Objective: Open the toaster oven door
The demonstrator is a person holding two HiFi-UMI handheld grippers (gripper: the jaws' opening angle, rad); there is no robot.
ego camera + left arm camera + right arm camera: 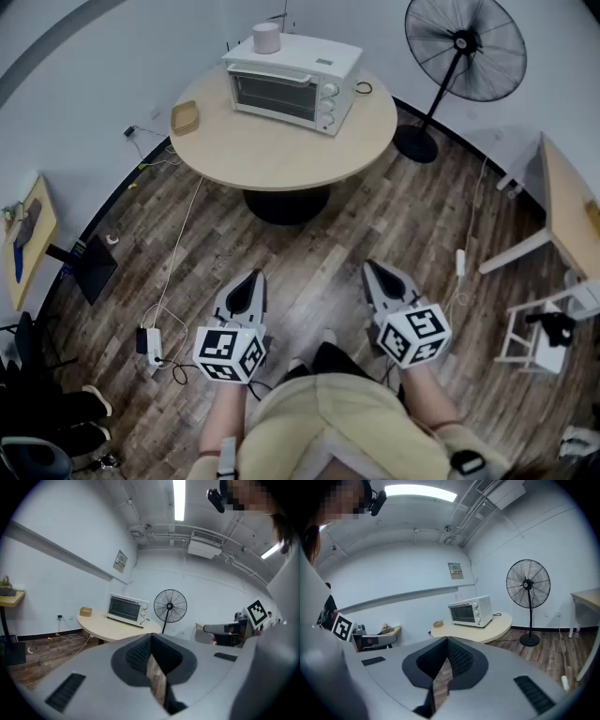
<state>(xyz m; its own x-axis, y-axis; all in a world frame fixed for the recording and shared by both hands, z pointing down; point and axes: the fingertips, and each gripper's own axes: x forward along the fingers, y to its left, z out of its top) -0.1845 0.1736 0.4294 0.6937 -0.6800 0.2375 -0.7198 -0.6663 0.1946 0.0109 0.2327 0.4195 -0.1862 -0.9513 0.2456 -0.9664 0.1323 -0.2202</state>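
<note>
A small tan tray sits at the left edge of the round bench. It looks woven, though it is too small to be sure, and what lies in it cannot be made out. The toaster oven stands toward the back of the same bench, well apart from both grippers. It is a white, boxy metal case with rounded corners. Its door is shut, a dark glass pane in a pale frame, and nothing can be made out behind the glass. A column of round knobs runs down the right of the front. A short pale cylinder stands on the oven's roof.

The bench top is smooth and light, like wood, and sits on a dark pedestal. The floor is grey-brown planking. A black pedestal fan with a wire cage stands just beyond the bench on the right.

The left gripper and the right gripper hang low over the floor, each a grey shell with a marker cube. In the gripper views the dark, ribbed fingers of each are clenched tip to tip and grasp nothing — only a sliver of floor shows behind the tips.
</note>
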